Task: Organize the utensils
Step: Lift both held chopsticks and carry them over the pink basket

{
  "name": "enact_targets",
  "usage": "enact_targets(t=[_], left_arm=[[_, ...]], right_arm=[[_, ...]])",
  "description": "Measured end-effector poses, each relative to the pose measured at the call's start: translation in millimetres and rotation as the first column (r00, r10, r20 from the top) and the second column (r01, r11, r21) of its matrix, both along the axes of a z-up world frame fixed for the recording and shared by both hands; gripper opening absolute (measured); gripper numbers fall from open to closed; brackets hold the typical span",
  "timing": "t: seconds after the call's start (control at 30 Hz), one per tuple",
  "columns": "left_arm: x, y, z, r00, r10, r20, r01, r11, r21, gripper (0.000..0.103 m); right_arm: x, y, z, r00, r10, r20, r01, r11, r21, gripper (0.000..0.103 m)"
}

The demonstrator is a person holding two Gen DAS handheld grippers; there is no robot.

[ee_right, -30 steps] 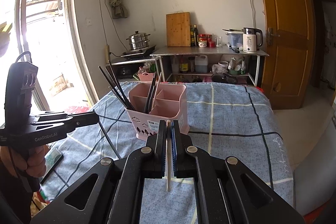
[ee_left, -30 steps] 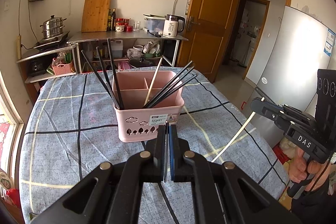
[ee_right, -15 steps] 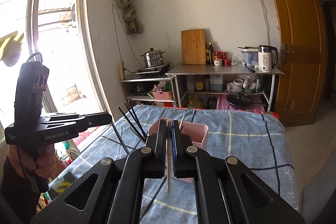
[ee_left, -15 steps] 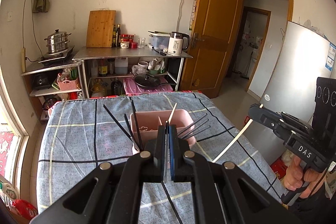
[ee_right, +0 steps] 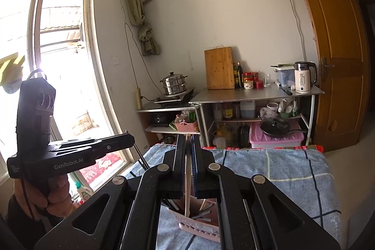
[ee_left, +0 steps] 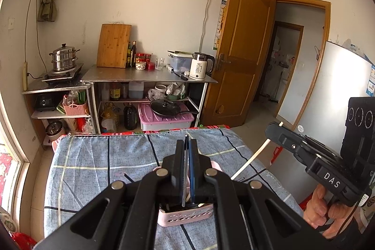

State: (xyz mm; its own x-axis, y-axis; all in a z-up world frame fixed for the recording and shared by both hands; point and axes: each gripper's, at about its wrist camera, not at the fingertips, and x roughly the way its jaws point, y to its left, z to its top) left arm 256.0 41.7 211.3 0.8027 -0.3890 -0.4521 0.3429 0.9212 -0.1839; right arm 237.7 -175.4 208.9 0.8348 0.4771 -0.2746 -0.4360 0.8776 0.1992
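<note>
The left tongs (ee_left: 187, 147) are pressed together on a thin dark chopstick (ee_left: 186, 170) lying along the fingers. The right tongs (ee_right: 188, 144) pinch a pale cream chopstick (ee_right: 187, 193) that points down into the pink plastic utensil basket (ee_right: 199, 226) on the blue checked table (ee_right: 281, 170).

The worktop (ee_left: 98, 163) is covered by a blue-grey cloth (ee_left: 77, 182) crossed with dark and pale yellow lines, and a red patterned edge shows along its far side. A pink basket (ee_left: 185, 217) stands directly on the cloth near the front, mostly hidden in both views, with dark chopsticks (ee_right: 201, 214) standing in it. In the right wrist view the cloth (ee_right: 281, 179) stretches bare to the right of the basket (ee_right: 199, 230).
</note>
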Motion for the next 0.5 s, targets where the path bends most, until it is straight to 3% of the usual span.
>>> enact_targets(t=[0.33, 0.5], left_arm=[[36, 2, -36, 0.998, -0.002, -0.063, 0.001, 1.0, -0.022, 0.004], [48, 0, -56, 0.994, 0.003, -0.114, -0.003, 1.0, 0.001, 0.004]], right_arm=[[39, 6, -35, 0.998, -0.025, -0.064, 0.026, 1.0, 0.014, 0.004], [50, 9, -50, 0.994, -0.026, -0.106, 0.026, 1.0, -0.004, 0.004]])
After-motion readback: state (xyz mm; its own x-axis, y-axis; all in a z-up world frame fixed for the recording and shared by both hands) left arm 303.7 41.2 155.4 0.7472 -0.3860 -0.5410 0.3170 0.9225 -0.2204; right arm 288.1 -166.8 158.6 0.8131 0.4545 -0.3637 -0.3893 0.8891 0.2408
